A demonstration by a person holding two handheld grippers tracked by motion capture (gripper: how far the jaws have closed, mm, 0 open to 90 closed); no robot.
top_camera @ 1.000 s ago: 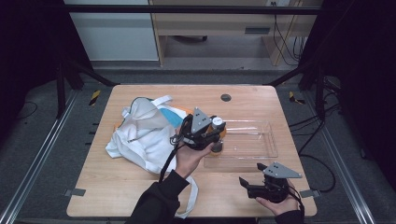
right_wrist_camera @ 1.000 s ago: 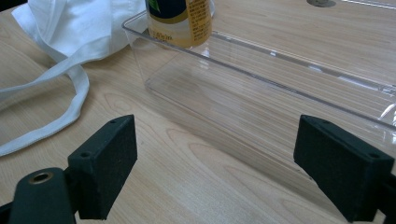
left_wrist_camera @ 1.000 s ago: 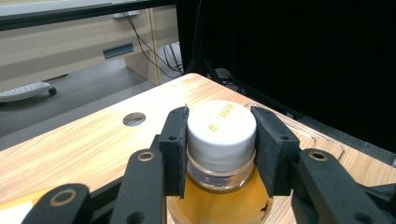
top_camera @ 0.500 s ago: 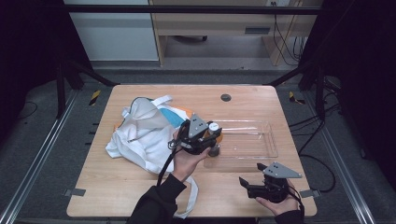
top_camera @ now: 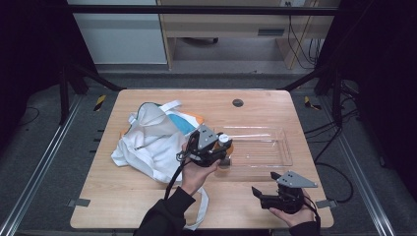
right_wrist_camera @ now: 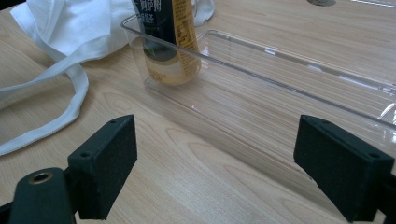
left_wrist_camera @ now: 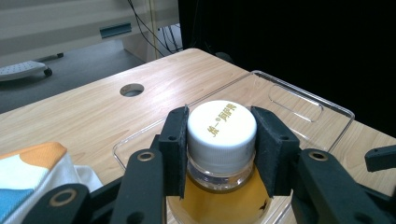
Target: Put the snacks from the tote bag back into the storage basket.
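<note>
Amber liquid fills a clear bottle (left_wrist_camera: 219, 186) that is topped by a white ribbed cap (left_wrist_camera: 222, 128) with gold characters printed on its flat top. The left gripper (left_wrist_camera: 219, 149) has its two black jaws pressed against opposite sides of that cap, holding the bottle upright. In the right gripper view the bottle's lower body (right_wrist_camera: 170, 42) shows a dark label with pale characters and a yellow panel, and it stands inside the near left corner of a clear plastic tray (right_wrist_camera: 299, 93). From the high view the bottle cap (top_camera: 224, 139) sits at the tray's left end (top_camera: 255, 147), just beside a white cloth bag (top_camera: 147, 142).

The bag lies crumpled on the left half of the table, with an orange and blue item (top_camera: 189, 120) showing from under it and a white strap (right_wrist_camera: 51, 116) trailing toward the near edge.

The right gripper (top_camera: 270, 194) rests low at the table's near right edge, held in a hand (top_camera: 295, 216); its jaws stand wide apart with nothing between them.

The table (top_camera: 275, 105) is pale wood with a round dark hole (top_camera: 238, 103) near its far edge. Around it are dark metal frame bars, a grey floor, a light wooden bench at the back and cables hanging at the right.
</note>
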